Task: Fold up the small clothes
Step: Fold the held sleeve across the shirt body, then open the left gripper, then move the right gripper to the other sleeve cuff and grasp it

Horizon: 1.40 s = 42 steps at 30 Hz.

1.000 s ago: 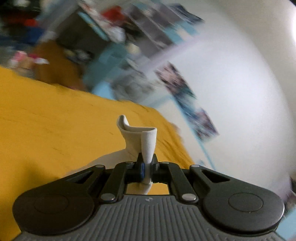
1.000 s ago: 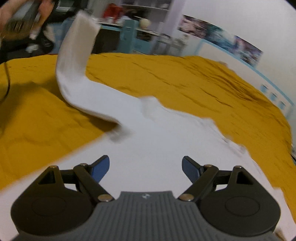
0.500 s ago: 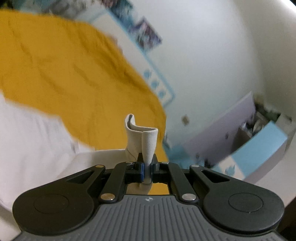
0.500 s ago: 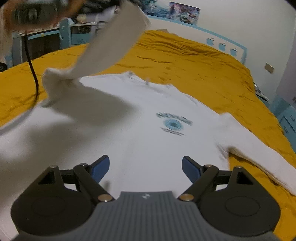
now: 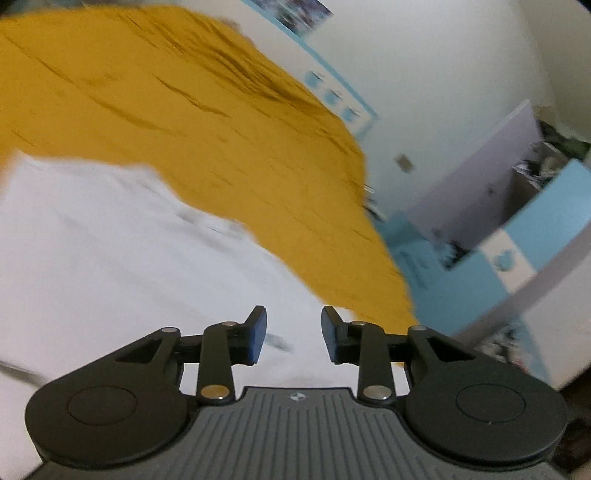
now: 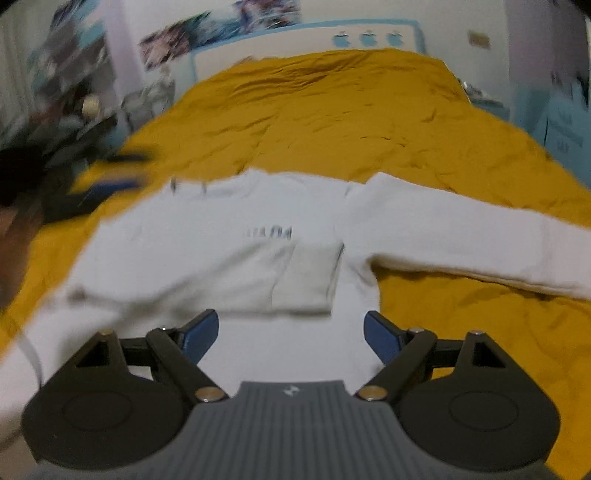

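Mustard bedspread (image 6: 332, 122), wall posters (image 6: 207, 26)

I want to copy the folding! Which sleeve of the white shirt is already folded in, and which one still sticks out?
On the white long-sleeved shirt, the sleeve lying across its printed chest is folded in. The other sleeve stretches straight out over the mustard-yellow bedspread.

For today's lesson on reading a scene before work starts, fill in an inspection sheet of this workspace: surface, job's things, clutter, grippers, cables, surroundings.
Surface: bed with wrinkled mustard bedspread.
Job's things: white sweatshirt lying flat, one sleeve folded across the chest, other sleeve stretched out.
Clutter: nothing seen on the bedspread.
Grippers: left gripper just been opening, empty; right gripper open, empty.
Cables: nothing seen.
Surroundings: posters, blue and white furniture, blurred.
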Tool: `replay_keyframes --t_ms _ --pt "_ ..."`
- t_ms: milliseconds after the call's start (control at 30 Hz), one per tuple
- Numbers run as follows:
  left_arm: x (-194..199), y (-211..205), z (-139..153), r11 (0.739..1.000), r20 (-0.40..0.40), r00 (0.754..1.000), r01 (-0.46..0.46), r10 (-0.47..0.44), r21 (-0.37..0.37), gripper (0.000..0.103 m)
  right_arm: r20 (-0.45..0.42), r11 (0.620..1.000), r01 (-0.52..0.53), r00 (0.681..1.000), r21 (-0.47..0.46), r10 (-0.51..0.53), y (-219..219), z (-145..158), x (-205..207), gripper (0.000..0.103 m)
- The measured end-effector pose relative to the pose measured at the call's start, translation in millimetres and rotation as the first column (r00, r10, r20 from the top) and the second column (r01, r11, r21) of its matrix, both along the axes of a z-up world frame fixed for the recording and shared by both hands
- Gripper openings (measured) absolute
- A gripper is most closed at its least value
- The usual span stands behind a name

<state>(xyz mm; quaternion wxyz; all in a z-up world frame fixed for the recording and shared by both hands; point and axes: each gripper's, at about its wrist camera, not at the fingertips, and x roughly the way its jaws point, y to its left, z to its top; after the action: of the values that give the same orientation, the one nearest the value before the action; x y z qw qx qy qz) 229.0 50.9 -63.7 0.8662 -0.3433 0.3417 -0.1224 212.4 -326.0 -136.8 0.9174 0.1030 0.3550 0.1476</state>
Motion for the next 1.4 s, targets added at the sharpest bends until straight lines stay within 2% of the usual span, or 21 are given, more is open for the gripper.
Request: replay_keyframes --t_ms 100,167,267,400,433,467,533,567,633,800,867,967,1033,1100,1133,1167,1267,1400 --pt "-21.8 50.2 -11.0 0.992 -0.043 0.994 -0.092 0.096 0.082 0.036 -0.011 0.995 0.041 0.999 0.089 -0.040 -4.3 -8.4 40.1 0.080" --pt "-35.6 82.1 -23.7 0.984 -0.079 0.984 -0.152 0.159 0.095 0.036 -0.041 0.992 0.073 0.997 0.101 -0.070 -2.3 -17.1 68.2 0.068" --pt "-48.7 111.2 -39.8 0.969 -0.126 0.964 -0.219 0.233 0.115 0.036 -0.103 0.994 0.066 0.993 0.082 -0.057 8.8 -36.6 105.7 0.055" --pt "-57.1 129.1 -54.7 0.963 -0.152 0.954 -0.245 0.260 0.108 0.036 -0.135 0.992 0.114 0.985 0.046 -0.107 17.2 -57.8 132.1 0.053" --pt "-55.6 127.9 -59.4 0.965 -0.157 0.955 -0.237 0.252 0.112 0.036 -0.140 0.991 0.124 0.983 0.052 -0.116 17.9 -61.8 137.8 0.056" --pt "-52.7 124.9 -64.5 0.963 -0.172 0.952 -0.231 0.253 0.138 0.036 -0.143 0.990 0.125 0.983 0.058 -0.116 19.2 -65.0 142.5 0.061" --pt "-46.2 118.8 -77.1 0.954 -0.214 0.938 -0.235 0.273 0.189 0.036 -0.132 0.990 0.125 0.984 0.064 -0.116 23.5 -66.0 145.7 0.058" --pt "-45.4 118.5 -83.3 0.955 -0.227 0.935 -0.235 0.274 0.184 0.036 -0.124 0.991 0.117 0.986 0.060 -0.109 27.1 -65.0 145.5 0.038" --pt "-49.3 120.9 -92.7 0.954 -0.247 0.927 -0.245 0.283 0.174 0.036 -0.125 0.992 0.118 0.986 0.041 -0.112 31.7 -60.3 147.4 0.003" --pt "-51.5 123.5 -93.6 0.954 -0.252 0.925 -0.247 0.285 0.172 0.036 -0.057 0.981 0.162 0.986 0.110 -0.157 5.1 -38.0 147.8 0.000" --pt "-53.3 125.4 -97.1 0.956 -0.256 0.927 -0.234 0.274 0.177 0.036 -0.090 0.972 0.202 0.977 0.120 -0.192 -7.3 -45.9 151.4 0.000" --pt "-52.1 122.3 -100.5 0.958 -0.260 0.930 -0.214 0.260 0.193 0.036 -0.155 0.971 0.233 0.962 0.046 -0.223 -14.3 -69.4 157.3 0.000" --pt "-52.2 120.3 -98.3 0.956 -0.263 0.930 -0.208 0.258 0.205 0.036 -0.169 0.962 0.254 0.957 0.097 -0.236 -21.7 -75.2 152.4 0.000" --pt "-53.0 119.4 -94.4 0.954 -0.259 0.929 -0.212 0.264 0.210 0.036 -0.154 0.948 0.294 0.949 0.123 -0.275 -26.7 -65.6 144.4 0.010" --pt "-54.0 117.9 -90.0 0.955 -0.248 0.933 -0.214 0.262 0.207 0.036 -0.115 0.940 0.316 0.946 0.125 -0.303 -27.2 -55.4 136.0 0.024" --pt "-54.9 115.7 -85.9 0.955 -0.234 0.937 -0.214 0.260 0.205 0.037 -0.069 0.942 0.305 0.952 0.143 -0.298 -28.5 -47.6 127.0 0.033" --pt "-55.3 105.0 -77.6 0.958 -0.214 0.946 -0.200 0.244 0.206 0.037 0.001 0.971 0.165 0.986 0.174 -0.168 -14.1 -28.9 110.4 0.035" --pt "-53.5 88.1 -74.3 0.964 -0.222 0.949 -0.181 0.222 0.193 0.037 -0.035 0.988 -0.008 0.999 0.157 0.014 13.0 -33.1 107.6 0.035"
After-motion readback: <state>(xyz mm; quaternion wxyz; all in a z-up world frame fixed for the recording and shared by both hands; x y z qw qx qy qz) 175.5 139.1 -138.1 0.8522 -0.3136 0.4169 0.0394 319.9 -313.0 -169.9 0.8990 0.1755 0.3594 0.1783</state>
